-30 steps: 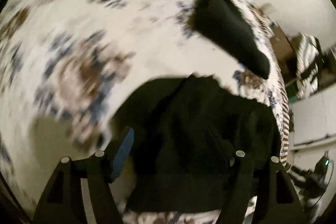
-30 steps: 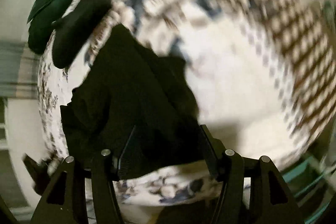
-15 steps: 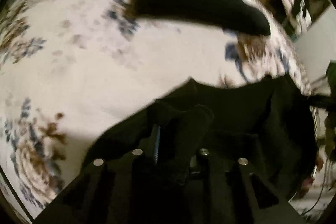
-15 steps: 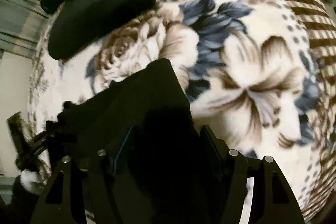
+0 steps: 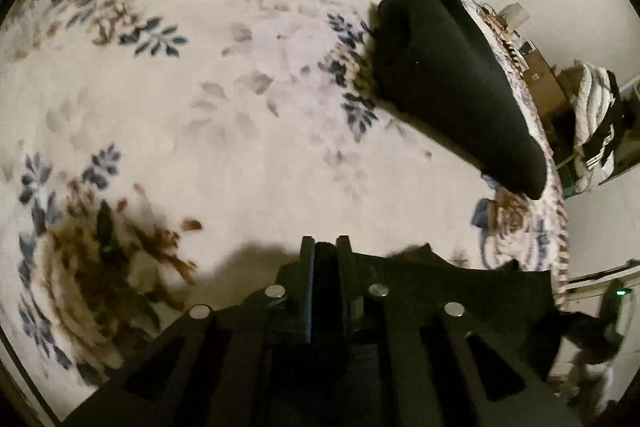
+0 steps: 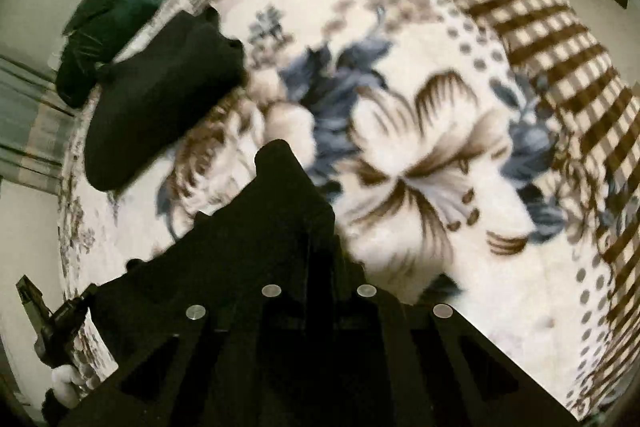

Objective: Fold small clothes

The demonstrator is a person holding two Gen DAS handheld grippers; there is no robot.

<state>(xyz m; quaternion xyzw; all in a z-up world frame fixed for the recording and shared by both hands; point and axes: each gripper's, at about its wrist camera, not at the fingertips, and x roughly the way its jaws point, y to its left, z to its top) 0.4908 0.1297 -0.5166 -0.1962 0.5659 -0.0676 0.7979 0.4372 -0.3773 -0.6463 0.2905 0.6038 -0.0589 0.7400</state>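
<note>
The black garment (image 5: 460, 291) lay at the bottom of both frames, stretched between our two tongs over the floral blanket (image 5: 240, 107) of the bed. In the left wrist view it ran from the left tongs (image 5: 325, 247) out to the lower right of the frame, and in the right wrist view the same garment (image 6: 280, 211) ran from the right tongs (image 6: 322, 259) down to the lower left. Its long axis therefore sat roughly crosswise between our hands, each hand at one end.

Both tongs were pressed together, each pinching an edge of the black cloth; a peak of fabric stood up above the right pair.

Beyond it, a folded black piece (image 5: 452, 83) rested on the blanket at the upper right of the left view, well apart from the held garment, with a dark green bundle (image 6: 116, 23) behind it near the wall. We judged the broad bare stretch of blanket ahead of the left tongs, centre and left of that frame, as the open room for laying the fold. The bed's edge dropped away at the right of that frame, near the garment's far end.
</note>
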